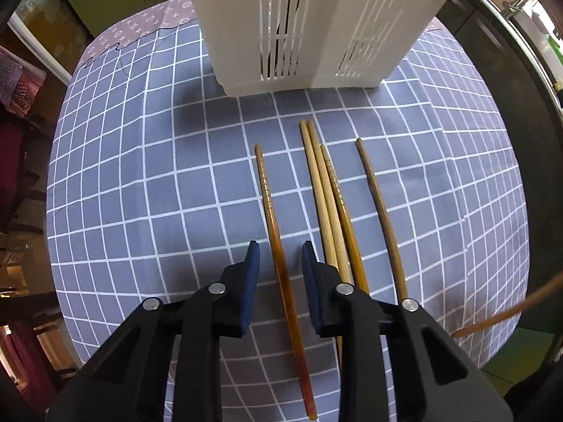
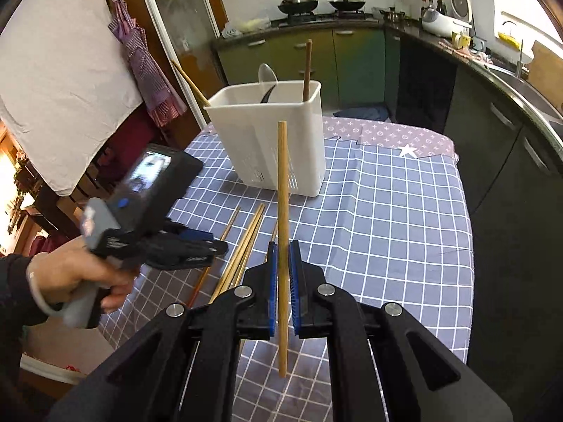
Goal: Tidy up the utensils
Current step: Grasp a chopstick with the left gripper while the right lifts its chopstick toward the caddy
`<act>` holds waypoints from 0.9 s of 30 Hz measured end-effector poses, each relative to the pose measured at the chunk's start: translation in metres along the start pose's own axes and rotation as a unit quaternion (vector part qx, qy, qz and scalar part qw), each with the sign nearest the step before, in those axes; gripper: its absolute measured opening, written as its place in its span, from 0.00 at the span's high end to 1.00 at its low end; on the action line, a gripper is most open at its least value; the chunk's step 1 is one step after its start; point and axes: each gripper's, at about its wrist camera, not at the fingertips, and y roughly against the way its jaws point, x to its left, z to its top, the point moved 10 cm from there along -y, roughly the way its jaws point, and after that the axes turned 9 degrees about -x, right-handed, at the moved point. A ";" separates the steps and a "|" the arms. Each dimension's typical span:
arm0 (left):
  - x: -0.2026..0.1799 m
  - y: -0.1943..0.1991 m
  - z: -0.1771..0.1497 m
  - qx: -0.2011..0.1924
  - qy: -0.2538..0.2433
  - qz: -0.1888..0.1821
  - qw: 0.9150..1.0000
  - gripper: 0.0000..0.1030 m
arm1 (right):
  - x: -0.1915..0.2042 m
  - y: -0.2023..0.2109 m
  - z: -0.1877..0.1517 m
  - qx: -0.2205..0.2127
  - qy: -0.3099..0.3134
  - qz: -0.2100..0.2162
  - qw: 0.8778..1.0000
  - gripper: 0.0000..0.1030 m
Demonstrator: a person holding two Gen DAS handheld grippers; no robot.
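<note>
The right tool (image 2: 282, 263) is clamped on a pale wooden chopstick (image 2: 282, 183), held upright above the counter (image 2: 387, 232). The left tool (image 1: 280, 260) points down over the checked cloth (image 1: 158, 183); its blue pads stand apart on either side of a dark amber chopstick (image 1: 272, 225), not pressing it. Just beside it lie three more chopsticks (image 1: 329, 211) bunched together, and another (image 1: 381, 211) further over. Beyond them stands the white slotted utensil holder (image 2: 271, 133), already holding a spoon (image 2: 266, 74) and chopsticks.
</note>
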 end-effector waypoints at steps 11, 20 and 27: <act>-0.005 0.003 0.009 -0.017 -0.006 0.006 1.000 0.94 | 0.007 0.033 0.027 -0.041 0.012 0.003 0.999 0.93; 0.004 0.066 0.018 -0.082 -0.022 -0.005 0.996 0.94 | 0.028 0.056 0.093 -0.077 0.032 0.006 0.997 0.93; 0.020 0.110 0.011 -0.123 -0.022 -0.017 0.992 0.94 | 0.049 0.080 0.183 -0.150 0.032 0.008 0.988 0.93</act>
